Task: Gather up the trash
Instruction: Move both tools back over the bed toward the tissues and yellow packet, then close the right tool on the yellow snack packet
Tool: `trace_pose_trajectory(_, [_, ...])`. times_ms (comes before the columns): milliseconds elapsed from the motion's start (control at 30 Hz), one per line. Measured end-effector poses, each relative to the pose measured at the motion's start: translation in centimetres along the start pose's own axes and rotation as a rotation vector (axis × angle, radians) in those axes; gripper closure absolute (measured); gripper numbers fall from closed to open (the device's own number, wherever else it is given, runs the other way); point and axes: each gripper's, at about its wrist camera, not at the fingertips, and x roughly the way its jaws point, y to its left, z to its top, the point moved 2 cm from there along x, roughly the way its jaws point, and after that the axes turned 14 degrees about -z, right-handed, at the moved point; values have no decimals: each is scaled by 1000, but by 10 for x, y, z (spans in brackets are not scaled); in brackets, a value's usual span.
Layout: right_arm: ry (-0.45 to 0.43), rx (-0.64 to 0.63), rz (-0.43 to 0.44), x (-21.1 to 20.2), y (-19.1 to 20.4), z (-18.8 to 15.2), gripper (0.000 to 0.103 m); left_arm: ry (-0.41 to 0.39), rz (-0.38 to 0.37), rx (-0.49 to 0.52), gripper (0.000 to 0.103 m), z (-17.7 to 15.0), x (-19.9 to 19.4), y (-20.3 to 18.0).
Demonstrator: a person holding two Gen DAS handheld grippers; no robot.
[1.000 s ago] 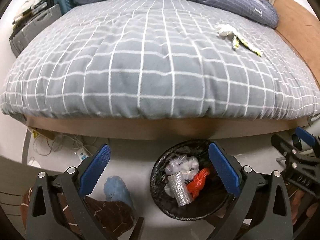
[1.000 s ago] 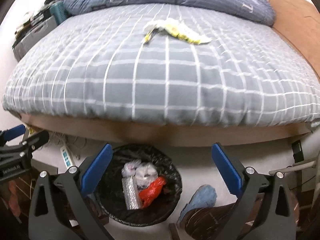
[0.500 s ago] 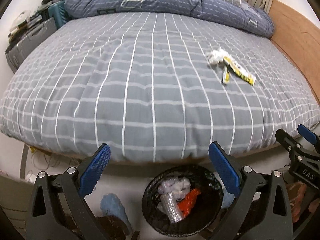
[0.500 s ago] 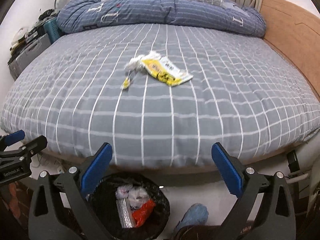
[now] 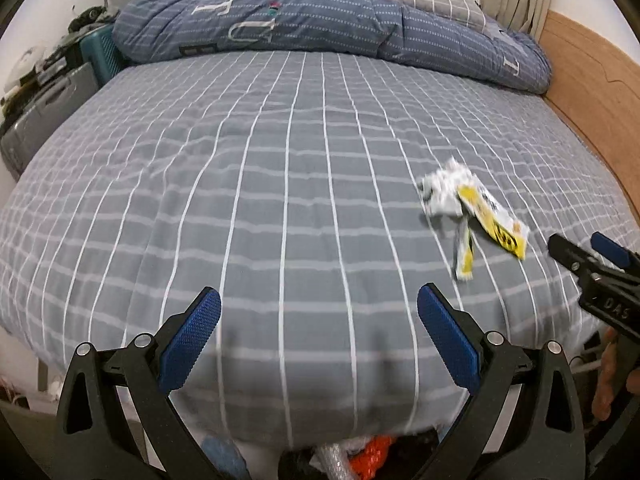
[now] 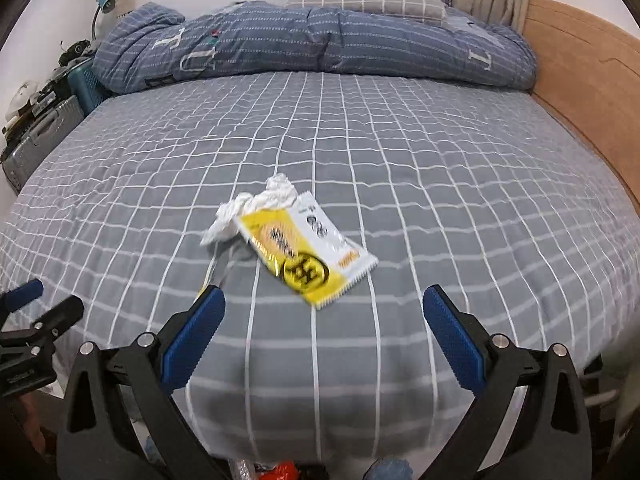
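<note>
On bed (image 6: 400, 152), wrapper (image 6: 308, 258) lies diag., near-right to far-left.

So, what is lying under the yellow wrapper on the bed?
The yellow wrapper overlaps a crumpled white tissue at its far end; the rest lies on the grey checked cover. Anything directly beneath it is hidden.

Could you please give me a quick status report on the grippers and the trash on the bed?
Left gripper and right gripper open, empty. Yellow-and-white plastic wrapper beside crumpled white tissue on grey checked bedspread, ahead of right gripper. Nothing in the way.
</note>
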Motion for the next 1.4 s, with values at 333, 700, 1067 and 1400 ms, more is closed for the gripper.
trace_pose_trajectory(333, [136,-10,38,90,24,17,8,5,-27,19,6,38,57,-1])
trace_pose_trajectory(700, [239,-69,25,116,34,16,16,25,-54,-8,6,43,78,5])
trace_pose_trajectory(1067, [176,-36,63,82,17,25,16,18,-45,-10,6,43,74,8])
trace_pose_trajectory(1400, [200,-48,64,122,36,30,19,18,-47,-11,6,45,77,9])
